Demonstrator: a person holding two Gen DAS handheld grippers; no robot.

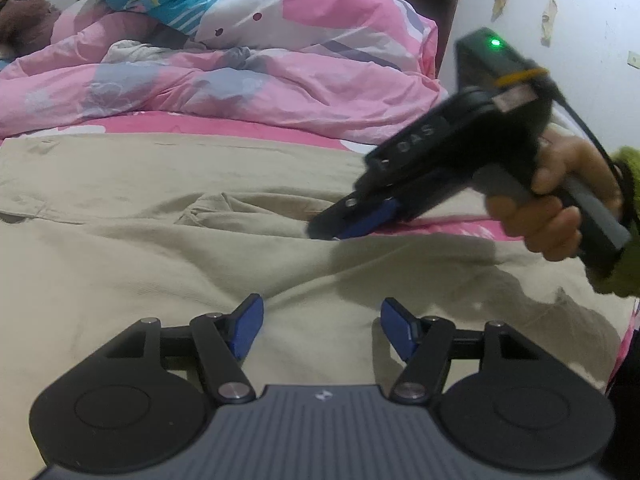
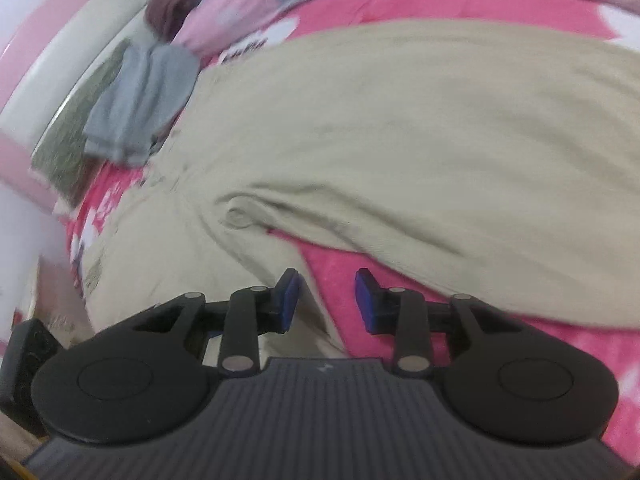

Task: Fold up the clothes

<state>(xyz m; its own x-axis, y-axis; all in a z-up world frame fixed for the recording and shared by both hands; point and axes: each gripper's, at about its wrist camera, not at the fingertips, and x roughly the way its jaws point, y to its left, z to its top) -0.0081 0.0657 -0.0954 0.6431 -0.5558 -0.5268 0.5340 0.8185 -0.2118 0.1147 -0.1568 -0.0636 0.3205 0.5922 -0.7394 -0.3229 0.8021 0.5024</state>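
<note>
**A:** Trousers (image 1: 168, 248), beige, lie spread on the pink bedsheet (image 2: 400, 4), legs parted, no fold visible. How far along?

**B:** Can't tell. Left gripper (image 1: 322, 330) and right gripper (image 2: 327, 300) are both spread, holding nothing.

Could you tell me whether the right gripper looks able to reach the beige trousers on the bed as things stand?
Probably yes: the right gripper is open just over the beige trousers, with nothing between them.
</note>
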